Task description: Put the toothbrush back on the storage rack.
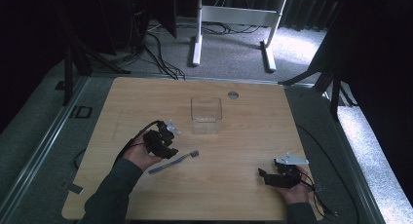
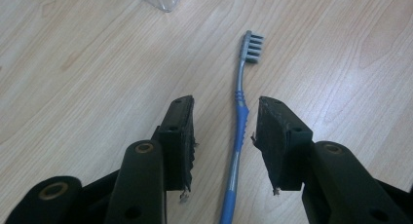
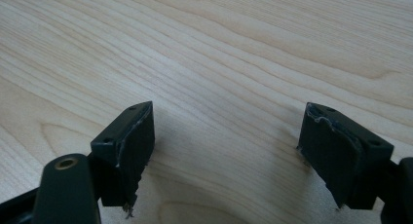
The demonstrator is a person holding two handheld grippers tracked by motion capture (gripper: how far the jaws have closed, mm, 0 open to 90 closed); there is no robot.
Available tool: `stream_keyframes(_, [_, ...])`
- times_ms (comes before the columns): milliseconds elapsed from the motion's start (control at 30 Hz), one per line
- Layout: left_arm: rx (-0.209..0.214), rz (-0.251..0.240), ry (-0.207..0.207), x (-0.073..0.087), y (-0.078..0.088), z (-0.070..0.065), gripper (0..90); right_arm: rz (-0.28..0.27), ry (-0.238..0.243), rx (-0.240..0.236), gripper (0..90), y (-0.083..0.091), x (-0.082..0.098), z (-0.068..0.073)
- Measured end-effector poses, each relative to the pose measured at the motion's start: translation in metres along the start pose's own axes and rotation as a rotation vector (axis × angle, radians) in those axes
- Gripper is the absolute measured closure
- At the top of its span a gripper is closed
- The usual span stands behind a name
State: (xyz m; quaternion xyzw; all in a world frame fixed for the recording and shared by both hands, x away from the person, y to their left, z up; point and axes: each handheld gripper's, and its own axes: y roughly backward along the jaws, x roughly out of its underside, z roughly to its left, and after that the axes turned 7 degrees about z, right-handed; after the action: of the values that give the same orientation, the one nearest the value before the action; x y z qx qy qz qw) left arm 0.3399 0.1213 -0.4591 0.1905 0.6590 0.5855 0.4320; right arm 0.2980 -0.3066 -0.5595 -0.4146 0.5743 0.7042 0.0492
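I see the toothbrush (image 2: pixel 239 131) lying flat on the desk (image 1: pixel 243 136), its handle between my left hand-held gripper's (image 2: pixel 224 136) spread jaws, pads not touching it. At its 12 o'clock, well apart, stands a clear plastic box (image 1: pixel 206 112), apparently empty, nothing between them. My right hand-held gripper (image 3: pixel 226 151), at 4 o'clock, sits spread wide over bare wood.

A blue-and-grey plastic toothbrush (image 2: pixel 238 131) with a glossy handle lies on the pale, matt wood-grain table (image 1: pixel 253 136), near a clear, smooth plastic box (image 1: pixel 206 109) toward the far edge, between the matt black, worn rubbery pads (image 2: pixel 272 136) of the left gripper (image 2: pixel 224 131).
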Motion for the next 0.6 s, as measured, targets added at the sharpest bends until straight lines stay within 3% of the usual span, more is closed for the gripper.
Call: stream_keyframes(600, [0.001, 0.055, -0.012, -0.004, -0.012, -0.003, 57.8, 0.000, 0.000, 0.000, 20.8, 0.000, 0.000, 0.000])
